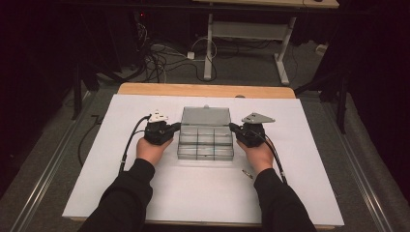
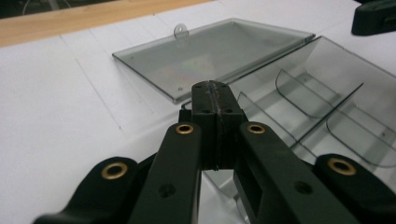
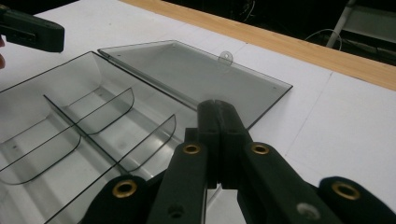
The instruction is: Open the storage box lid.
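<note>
open clear box (image 1: 205, 138), closed left tool (image 1: 177, 127), closed right tool (image 1: 233, 127) flanking it

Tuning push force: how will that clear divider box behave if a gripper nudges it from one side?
The organizer box looks like thin, empty clear plastic, so probably light and apt to slide on the smooth white table. Its open lid lies flat behind, so tipping seems unlikely; the lid may flex at the hinge.

Person wore black long sleeves (image 1: 126, 193), cuffs ending at the wrists. Left gripper (image 1: 177, 126) and right gripper (image 1: 232, 127) were matte black, each topped by a grey three-cornered plate (image 1: 158, 116). A black cable (image 1: 129, 141) trailed from each body toward 6 o'clock. Jaw linkages carried brass-ringed pivots (image 2: 185, 129); small dark screws (image 2: 207, 111) dotted the fingertip blocks.
</note>
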The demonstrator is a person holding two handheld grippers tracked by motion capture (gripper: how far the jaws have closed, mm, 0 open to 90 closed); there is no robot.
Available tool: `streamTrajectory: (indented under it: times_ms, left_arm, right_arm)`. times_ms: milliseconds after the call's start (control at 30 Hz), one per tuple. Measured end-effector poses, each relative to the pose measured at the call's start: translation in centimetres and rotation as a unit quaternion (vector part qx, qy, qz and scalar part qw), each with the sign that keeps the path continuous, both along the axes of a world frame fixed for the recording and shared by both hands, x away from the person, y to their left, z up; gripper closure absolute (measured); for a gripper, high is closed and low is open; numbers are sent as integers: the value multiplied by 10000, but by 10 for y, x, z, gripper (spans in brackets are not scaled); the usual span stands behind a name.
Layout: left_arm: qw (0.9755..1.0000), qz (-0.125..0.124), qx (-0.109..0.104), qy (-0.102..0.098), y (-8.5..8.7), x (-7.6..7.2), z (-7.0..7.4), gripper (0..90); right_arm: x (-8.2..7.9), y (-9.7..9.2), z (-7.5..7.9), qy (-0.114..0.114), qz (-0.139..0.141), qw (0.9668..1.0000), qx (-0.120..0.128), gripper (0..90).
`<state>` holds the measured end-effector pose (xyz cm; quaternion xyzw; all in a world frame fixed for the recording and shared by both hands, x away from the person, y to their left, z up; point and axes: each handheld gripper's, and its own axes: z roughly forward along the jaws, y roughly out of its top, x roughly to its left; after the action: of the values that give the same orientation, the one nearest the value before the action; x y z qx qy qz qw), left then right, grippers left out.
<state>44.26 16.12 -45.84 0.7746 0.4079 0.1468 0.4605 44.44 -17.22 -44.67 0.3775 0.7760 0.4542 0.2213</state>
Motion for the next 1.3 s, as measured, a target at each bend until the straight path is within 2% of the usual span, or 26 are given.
streamTrajectory:
  times_ms: [100, 300, 633, 1067, 1300]
  left_arm:
    - [9999, -49, 93, 31, 2, -6, -2, 881]
    - [9999, -17, 83, 71, 11, -17, -5, 881]
    - [9996, -20, 151, 222, 25, -40, -19, 881]
    - [9996, -170, 198, -53, 29, -72, -12, 880]
    - [9996, -199, 194, 36, 34, -81, -17, 878]
  right_arm:
    - [-6, -3, -1, 13, 18, 10000, -2, 900]
    - [-20, -12, -8, 48, -3, 10000, -12, 900]
    - [-43, -28, -20, 144, -62, 9999, -66, 900]
    - [-77, -44, -23, 89, 13, 10000, -2, 900]
    - [-88, -46, -23, 74, 16, 10000, -22, 900]
